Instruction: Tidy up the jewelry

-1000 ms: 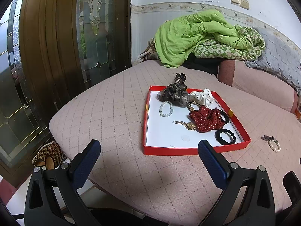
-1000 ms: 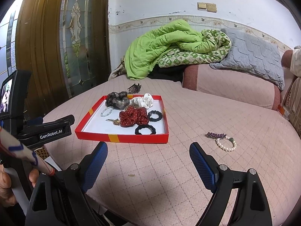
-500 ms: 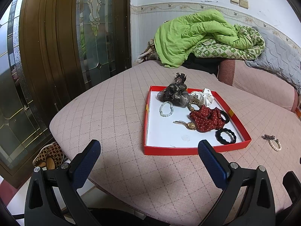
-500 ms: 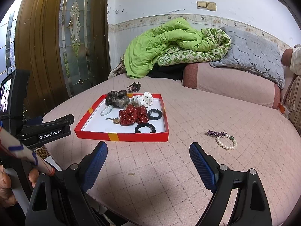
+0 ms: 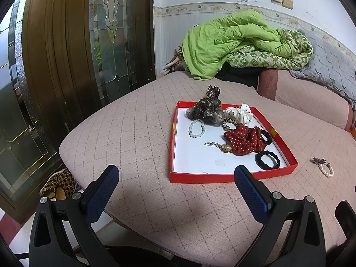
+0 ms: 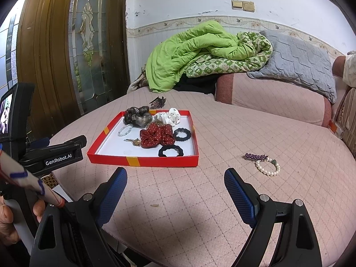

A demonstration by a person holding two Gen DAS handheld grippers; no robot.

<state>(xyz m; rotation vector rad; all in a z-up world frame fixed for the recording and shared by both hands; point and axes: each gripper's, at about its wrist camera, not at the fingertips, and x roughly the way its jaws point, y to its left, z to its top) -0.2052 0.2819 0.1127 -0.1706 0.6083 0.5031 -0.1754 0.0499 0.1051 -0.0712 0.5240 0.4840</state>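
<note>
- As most pieces already lie in the red tray (image 6: 142,162), the sorting looks well advanced but not finished.
- Both tools idle: left tool (image 5: 175,184) and right tool (image 6: 175,187) each have fingers spread wide apart, nothing between them, held above the near edge of the pink bed (image 6: 200,211).
- Count in tray: scrunchies ×3 – grey-brown one (image 6: 138,116), white dotted one (image 6: 168,115), red dotted one (image 6: 156,135).
- Black wavy hair ties ×2 – one (image 6: 182,134) beside the red scrunchie, one (image 6: 170,151) at the near wall.
- Pale bead bracelet (image 6: 125,130) ×1; gold watch-like piece (image 6: 134,142) ×1. A further gold chain item under the scrunchies; cannot tell what.
- Count outside tray: pearl bracelet (image 6: 268,166) ×1 and purple hair clip (image 6: 255,156) ×1, touching each other, well apart from the tray on its right; dark claw clip (image 6: 157,102) ×1 just behind the far tray wall.
- Judgement: three items left to bring in; the pearl bracelet and purple clip lie nearer the right tool.
</note>
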